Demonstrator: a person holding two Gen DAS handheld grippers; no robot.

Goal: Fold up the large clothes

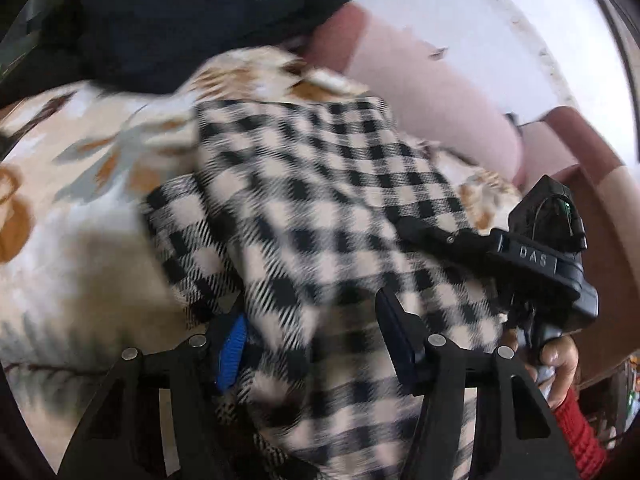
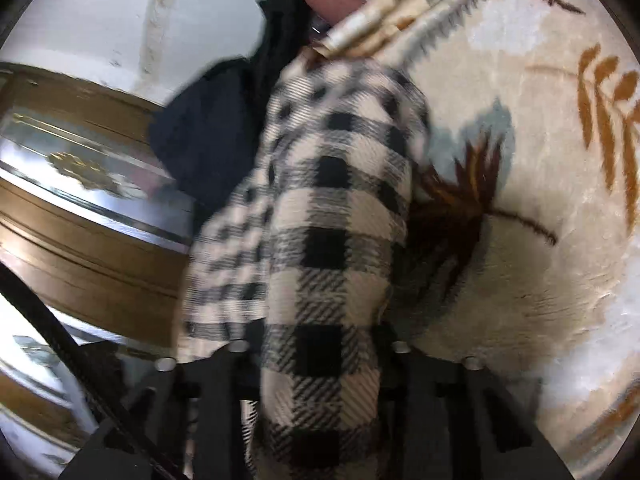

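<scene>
Checked garment [image 2: 320,216] covers the right gripper's fingertips [image 2: 320,360] and runs off the bottom edge; grip unclear. Dark clothing [image 1: 152,28] beyond the garment is motion-blurred, type unreadable.

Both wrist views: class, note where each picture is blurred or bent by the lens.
Left wrist view: the checked garment and leaf-print blanket smear with motion; dark fisheye corners. Right wrist view: the cabinet streaks and curves; the checks near the lens stay sharper.

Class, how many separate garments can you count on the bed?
2: the checked garment across the leaf-patterned blanket, and a dark garment behind it. More may be hidden.
</scene>
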